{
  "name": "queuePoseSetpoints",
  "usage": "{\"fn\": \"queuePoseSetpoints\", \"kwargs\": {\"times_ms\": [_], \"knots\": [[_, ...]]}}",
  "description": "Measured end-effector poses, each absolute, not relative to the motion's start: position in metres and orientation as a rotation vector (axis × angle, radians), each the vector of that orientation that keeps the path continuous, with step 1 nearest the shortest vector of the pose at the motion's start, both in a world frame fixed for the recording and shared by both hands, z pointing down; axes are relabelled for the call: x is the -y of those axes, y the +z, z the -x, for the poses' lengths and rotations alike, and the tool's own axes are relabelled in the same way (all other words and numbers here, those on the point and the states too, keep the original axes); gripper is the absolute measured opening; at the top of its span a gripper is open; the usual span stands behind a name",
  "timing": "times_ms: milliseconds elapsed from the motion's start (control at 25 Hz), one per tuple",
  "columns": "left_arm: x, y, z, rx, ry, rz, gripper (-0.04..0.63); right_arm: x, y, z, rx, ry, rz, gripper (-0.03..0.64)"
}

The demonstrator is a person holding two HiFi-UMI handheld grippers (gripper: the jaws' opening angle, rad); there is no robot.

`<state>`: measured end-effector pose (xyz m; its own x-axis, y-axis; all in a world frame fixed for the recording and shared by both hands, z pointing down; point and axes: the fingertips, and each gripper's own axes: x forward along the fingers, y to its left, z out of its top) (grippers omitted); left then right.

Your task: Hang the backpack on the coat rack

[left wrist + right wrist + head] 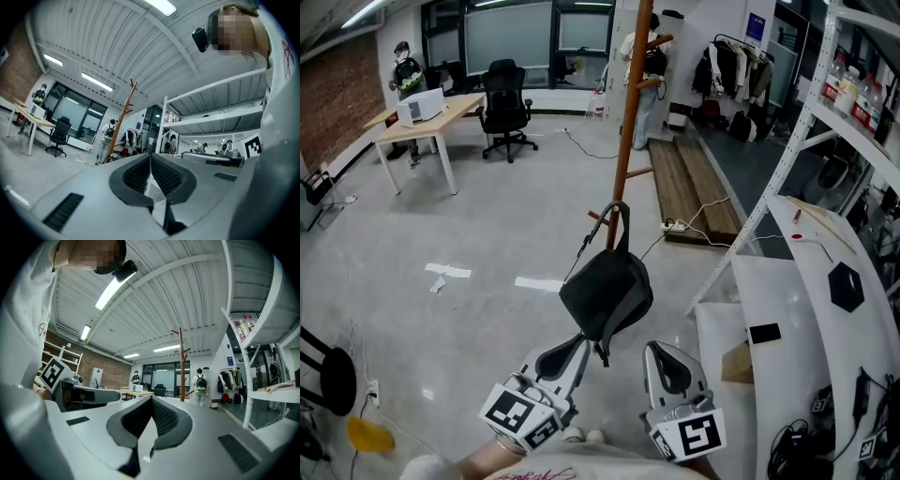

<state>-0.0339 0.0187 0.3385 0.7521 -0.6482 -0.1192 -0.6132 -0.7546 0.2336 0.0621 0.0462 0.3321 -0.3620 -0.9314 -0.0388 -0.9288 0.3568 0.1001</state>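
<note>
The backpack [607,291] hangs low on the coat rack [629,122]. The desk [459,106] and chair [504,108] stand left of the rack. The shelf [787,155] stands right of it.

The head camera looks from above the person's chest, forward and steeply down over the floor. The left gripper [579,343] and right gripper [662,349] sit at its near edge. Each gripper camera rides low, very near behind its own closed jaws. It faces about level into the room, so ceiling fills its upper half. All three views share the tall brown wooden coat rack [631,112], the far light wooden desk [441,112] and the white metal shelving [773,291] on the right. Each gripper view catches the other gripper at its edge.
</note>
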Motion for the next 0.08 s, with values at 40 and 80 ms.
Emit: {"fn": "queuePoseSetpoints", "kwargs": {"times_ms": [40,80], "knots": [[-0.0188,0.3385,0.0337,1.005,-0.289,-2.77,0.021,-0.0463,0.3322,-0.0622,2.566,-0.164,-1.76,0.017],[-0.0188,0.3385,0.0336,1.004,-0.289,-2.77,0.021,-0.0463,0.3322,-0.0623,2.565,-0.164,-1.76,0.017]]}}
